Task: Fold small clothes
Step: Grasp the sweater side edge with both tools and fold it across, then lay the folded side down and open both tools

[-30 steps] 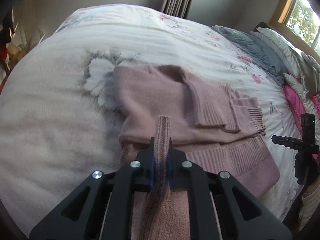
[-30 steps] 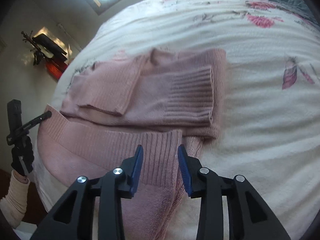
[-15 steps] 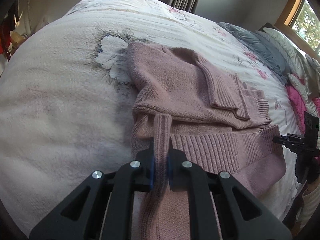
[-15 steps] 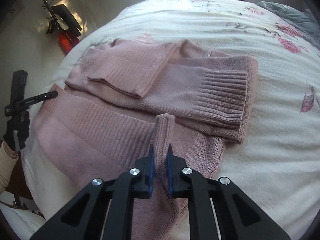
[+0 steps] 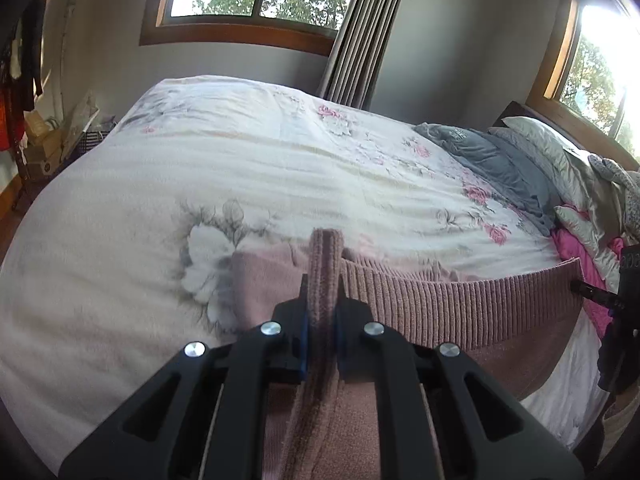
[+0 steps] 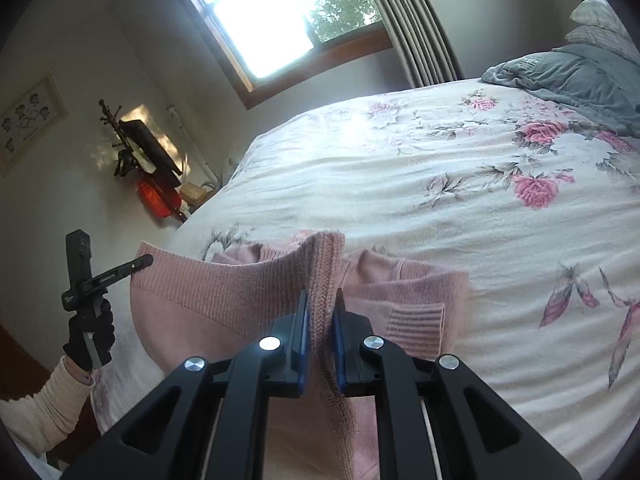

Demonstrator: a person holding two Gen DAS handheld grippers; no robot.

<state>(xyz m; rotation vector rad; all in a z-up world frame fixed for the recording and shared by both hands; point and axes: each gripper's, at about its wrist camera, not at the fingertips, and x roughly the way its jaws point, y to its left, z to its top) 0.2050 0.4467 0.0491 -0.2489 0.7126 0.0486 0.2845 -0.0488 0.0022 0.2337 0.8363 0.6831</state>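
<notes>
Both tongs are clamped on the pink knitted sweater. Left tongs pinch a bunched fold of the ribbed hem, which pokes up between the blue-lined fingers; the right tongs pinch another fold of the same hem in the same way. Between the two grips the ribbed hem runs as a raised, taut band, and to the right of the left tongs it stretches toward the other tool at the frame edge. Ahead of and below the right tongs, the rest of the sweater lies on the bed, with a ribbed cuff just to their right. Beyond both tongs spreads the white floral bedspread, and farther right lies a grey blanket. Left of the right tongs, a gloved hand with a cream sleeve holds the other tool.
</notes>
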